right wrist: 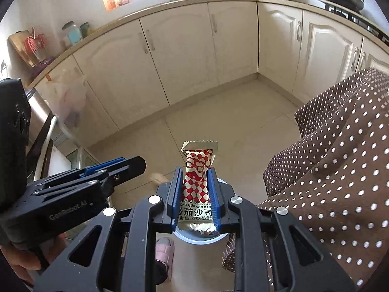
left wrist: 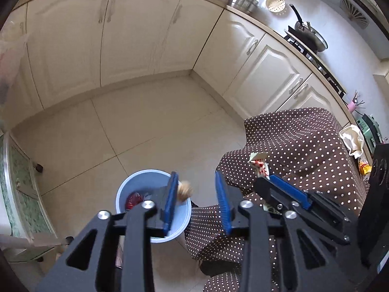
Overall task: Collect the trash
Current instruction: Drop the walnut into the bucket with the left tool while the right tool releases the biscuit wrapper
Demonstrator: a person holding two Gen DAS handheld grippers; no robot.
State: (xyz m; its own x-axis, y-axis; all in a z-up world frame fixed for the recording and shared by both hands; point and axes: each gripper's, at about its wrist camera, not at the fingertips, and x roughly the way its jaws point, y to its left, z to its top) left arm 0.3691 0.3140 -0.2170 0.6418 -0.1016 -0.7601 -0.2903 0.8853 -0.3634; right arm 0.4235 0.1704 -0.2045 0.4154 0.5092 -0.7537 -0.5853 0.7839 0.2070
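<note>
While both grippers hang over the kitchen floor (left wrist: 150,121), the biggest thing in sight is the row of cream cupboards (left wrist: 136,31) that bends round the corner of the room. Pale tiles cover the floor below them. A brown cloth with white dots (left wrist: 299,146) drapes over something on the right side of both views and hangs down toward the floor. A blue bin (left wrist: 138,185) stands on the tiles just beside the cloth, and something red lies inside it.

Seen from its own camera, the left gripper (left wrist: 197,192) is right above the bin. Its blue jaws stand apart with nothing pressed between them. A small tan scrap (left wrist: 185,190), blurry, is in the gap next to the left jaw, over the bin's rim; I cannot tell if it touches the jaw.

Over on the other side, the right gripper (right wrist: 194,189) has its jaws clamped on a ketchup packet (right wrist: 197,170). That packet is red and white checks with silver ends, and it stands upright between the pads, its top poking out above them. The bin's blue rim peeks out just under this gripper. A pink slipper (right wrist: 165,253) shows on the floor below it.
</note>
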